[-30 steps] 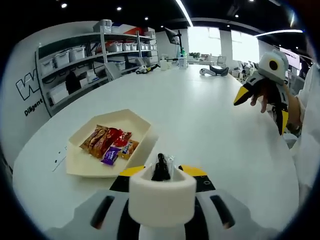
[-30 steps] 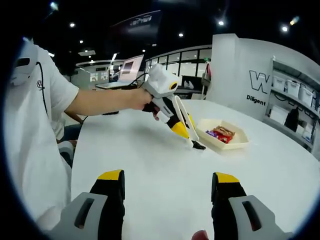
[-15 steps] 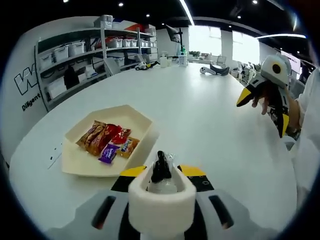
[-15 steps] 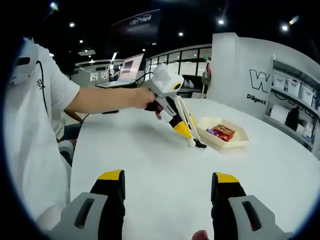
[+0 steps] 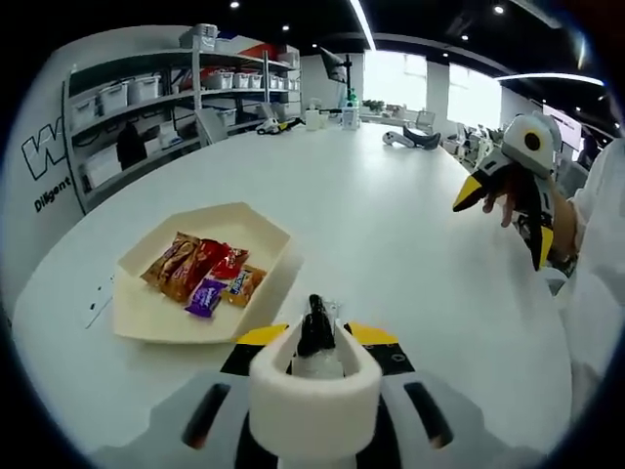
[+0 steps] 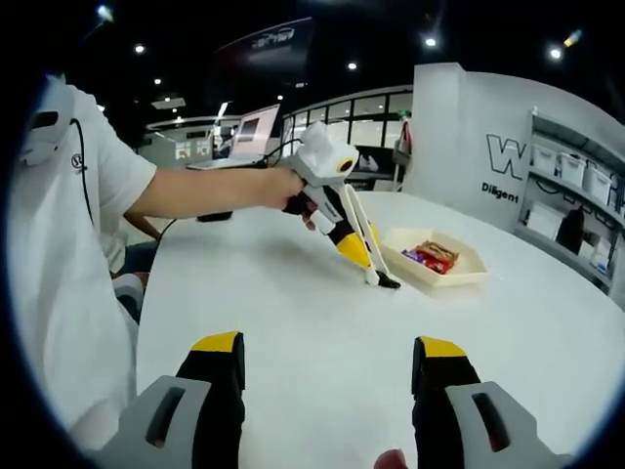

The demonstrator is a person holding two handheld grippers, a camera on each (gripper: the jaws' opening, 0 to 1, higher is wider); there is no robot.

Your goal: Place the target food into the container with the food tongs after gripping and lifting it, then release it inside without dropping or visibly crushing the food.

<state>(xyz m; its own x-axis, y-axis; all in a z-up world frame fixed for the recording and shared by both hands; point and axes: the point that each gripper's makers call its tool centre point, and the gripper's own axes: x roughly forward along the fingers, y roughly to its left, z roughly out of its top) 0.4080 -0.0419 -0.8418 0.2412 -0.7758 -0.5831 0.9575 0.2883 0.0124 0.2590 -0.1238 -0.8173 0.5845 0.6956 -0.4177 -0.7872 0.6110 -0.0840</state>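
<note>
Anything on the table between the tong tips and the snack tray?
No. In the right gripper view, bare white table separates the tongs tips from the tray.

Pretty bright overall, ceiling spotlights and window glare on the white table (image 5: 391, 225). Heavy fisheye bending at the edges. Everything's sharp, shadows soft.

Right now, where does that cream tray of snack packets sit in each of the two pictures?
Left gripper view: the tray lies lower left on the white table, just ahead of the tongs' black tips.
Right gripper view: the tray sits right of centre, beside the tong tips.
Shared landmark: the shelving with white bins.
</note>
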